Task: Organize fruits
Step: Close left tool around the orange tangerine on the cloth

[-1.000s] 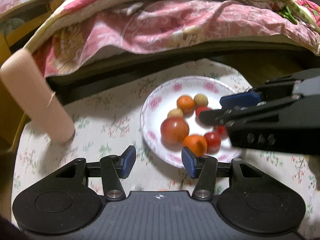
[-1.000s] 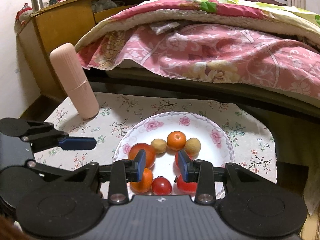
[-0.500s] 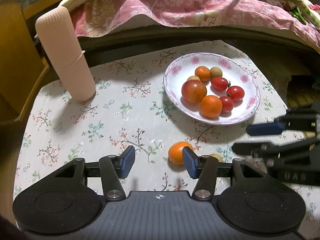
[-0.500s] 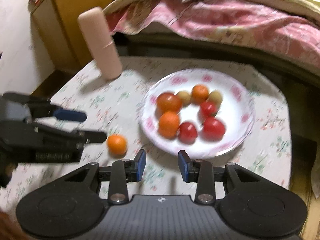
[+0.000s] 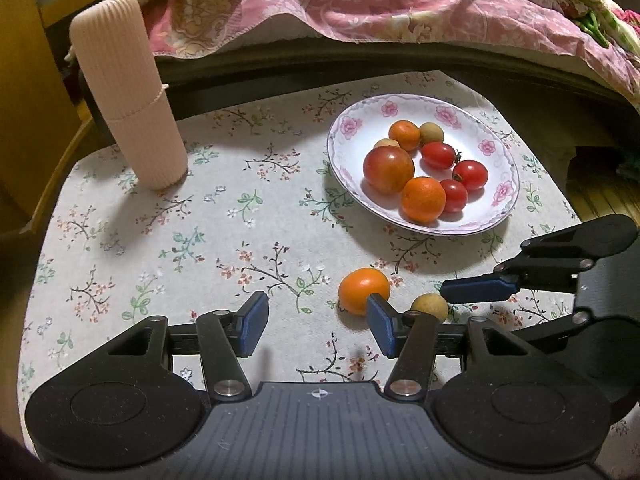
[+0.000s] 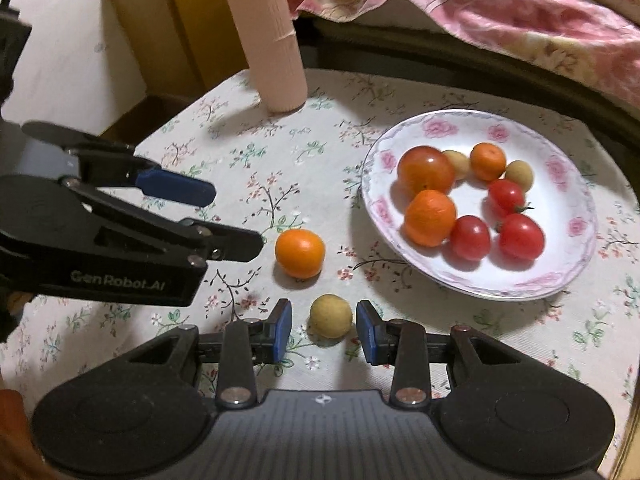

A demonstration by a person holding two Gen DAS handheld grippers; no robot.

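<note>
Two loose fruits on the table (image 5: 160,240).
Only the right view shows right tool (image 6: 323,330) straddling the longan (image 6: 331,316), untouched; left tool (image 5: 316,326) half-wide, empty.

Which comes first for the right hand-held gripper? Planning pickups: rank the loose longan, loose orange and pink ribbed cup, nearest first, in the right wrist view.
1. Loose longan: between the right hand-held gripper fingers.
2. Loose orange: just beyond, slightly left.
3. Pink ribbed cup: far back, left.

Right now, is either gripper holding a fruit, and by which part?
Nothing is held. The right gripper brackets the small tan round fruit, pads clear of it. The left gripper stands empty.
</note>
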